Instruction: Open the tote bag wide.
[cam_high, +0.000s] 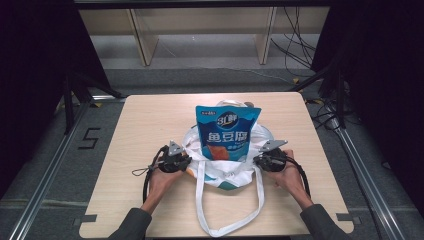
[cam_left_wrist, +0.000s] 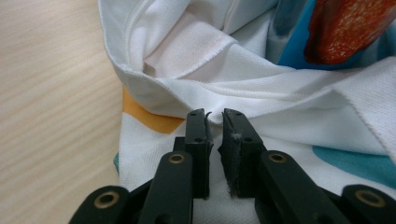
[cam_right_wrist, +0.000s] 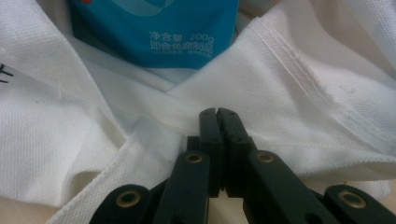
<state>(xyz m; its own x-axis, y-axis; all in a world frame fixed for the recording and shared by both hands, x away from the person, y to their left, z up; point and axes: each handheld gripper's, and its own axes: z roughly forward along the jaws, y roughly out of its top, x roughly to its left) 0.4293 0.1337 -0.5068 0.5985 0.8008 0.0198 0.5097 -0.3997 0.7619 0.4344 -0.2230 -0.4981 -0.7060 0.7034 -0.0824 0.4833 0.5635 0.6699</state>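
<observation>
Looked like a floppy, lightweight white cloth tote bag (cam_high: 227, 170) slumped mid-bench (cam_high: 150, 120) around an upright blue snack pouch (cam_high: 227, 132), best pinched at the hemmed rim, left claw (cam_left_wrist: 215, 114) and right claw (cam_right_wrist: 218, 112) both clamped onto rim fabric.

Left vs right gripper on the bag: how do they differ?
The left gripper shows a narrow gap between its jaws, with a fold of the bag in it; the right gripper has its jaws pressed nearly together. The left sits by an orange patch at the bag's edge, the right on plain white cloth below the blue pouch. Both grip the bag's opening from opposite sides.
</observation>
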